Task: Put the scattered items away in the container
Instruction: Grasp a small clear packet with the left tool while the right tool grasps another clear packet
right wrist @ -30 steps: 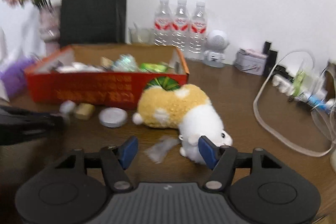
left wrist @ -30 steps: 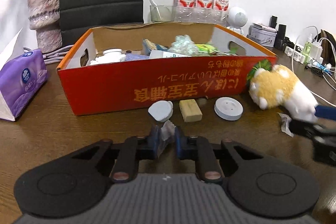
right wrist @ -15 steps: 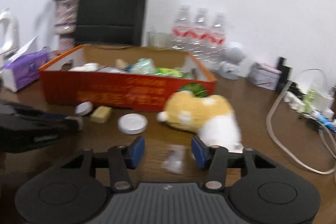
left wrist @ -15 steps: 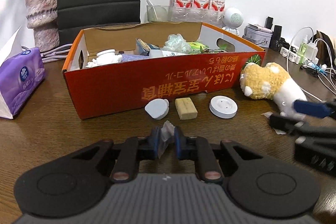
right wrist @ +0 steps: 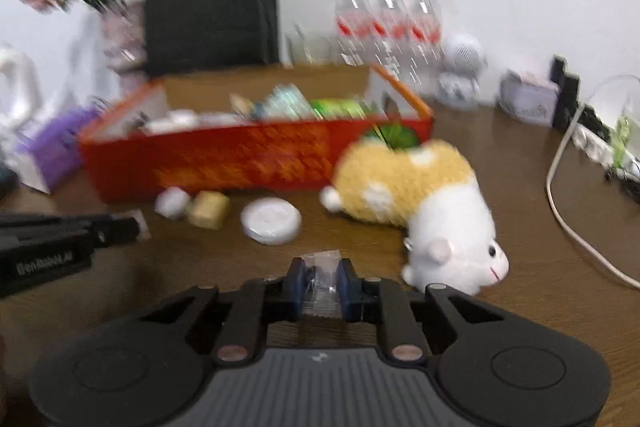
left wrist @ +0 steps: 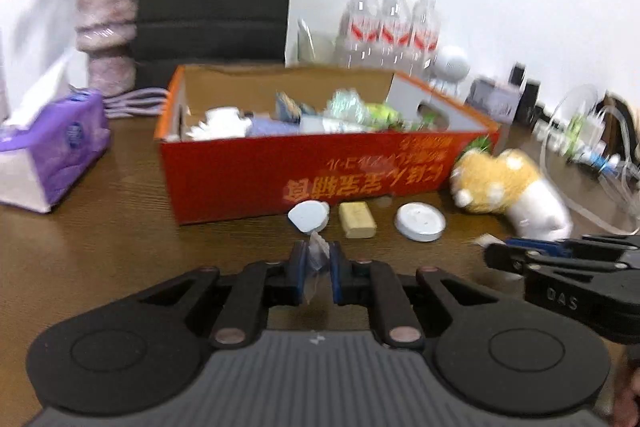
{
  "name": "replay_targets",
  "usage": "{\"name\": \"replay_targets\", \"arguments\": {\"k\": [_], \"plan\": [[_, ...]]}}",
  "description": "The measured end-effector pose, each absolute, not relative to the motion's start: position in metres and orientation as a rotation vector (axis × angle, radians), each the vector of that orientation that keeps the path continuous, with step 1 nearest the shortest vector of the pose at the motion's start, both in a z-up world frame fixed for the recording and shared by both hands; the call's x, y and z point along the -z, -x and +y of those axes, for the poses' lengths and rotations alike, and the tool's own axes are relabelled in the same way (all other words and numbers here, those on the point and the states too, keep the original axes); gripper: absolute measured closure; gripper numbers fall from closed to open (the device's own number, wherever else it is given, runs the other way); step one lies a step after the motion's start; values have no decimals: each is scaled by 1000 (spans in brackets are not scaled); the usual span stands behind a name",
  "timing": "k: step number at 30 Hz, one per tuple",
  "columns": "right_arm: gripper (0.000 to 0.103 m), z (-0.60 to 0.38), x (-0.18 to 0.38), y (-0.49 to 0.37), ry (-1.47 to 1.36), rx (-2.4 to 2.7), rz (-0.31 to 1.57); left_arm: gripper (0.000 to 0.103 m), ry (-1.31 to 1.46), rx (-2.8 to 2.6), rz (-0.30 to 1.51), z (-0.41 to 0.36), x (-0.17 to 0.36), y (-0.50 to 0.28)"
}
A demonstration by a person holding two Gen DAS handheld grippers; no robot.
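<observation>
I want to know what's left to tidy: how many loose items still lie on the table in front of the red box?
4: a pale round piece, a tan block, a white disc in a row, and a plush toy at the box's right corner.

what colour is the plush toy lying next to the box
The plush toy is yellow-orange with white patches and a white head, clearest in the right wrist view.

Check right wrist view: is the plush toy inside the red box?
No, the plush toy lies on the table beside the red box, outside its wall.
</observation>
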State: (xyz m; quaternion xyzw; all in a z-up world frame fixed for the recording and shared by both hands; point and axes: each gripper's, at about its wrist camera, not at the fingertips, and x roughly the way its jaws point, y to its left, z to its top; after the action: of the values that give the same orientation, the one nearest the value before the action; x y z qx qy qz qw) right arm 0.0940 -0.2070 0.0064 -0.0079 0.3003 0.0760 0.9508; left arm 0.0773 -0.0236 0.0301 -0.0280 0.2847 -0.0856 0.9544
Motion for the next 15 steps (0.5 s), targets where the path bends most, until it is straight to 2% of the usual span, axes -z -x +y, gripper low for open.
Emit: {"name": "replay_targets", "arguments": {"k": [6, 15], "plan": [[86, -200, -30, -47, -38, -233, 545, 90, 45, 47, 461, -29, -40, -1], [86, -186, -36, 35, 2, -326, 487, 90, 48, 43, 418, -34, -48, 68]]}}
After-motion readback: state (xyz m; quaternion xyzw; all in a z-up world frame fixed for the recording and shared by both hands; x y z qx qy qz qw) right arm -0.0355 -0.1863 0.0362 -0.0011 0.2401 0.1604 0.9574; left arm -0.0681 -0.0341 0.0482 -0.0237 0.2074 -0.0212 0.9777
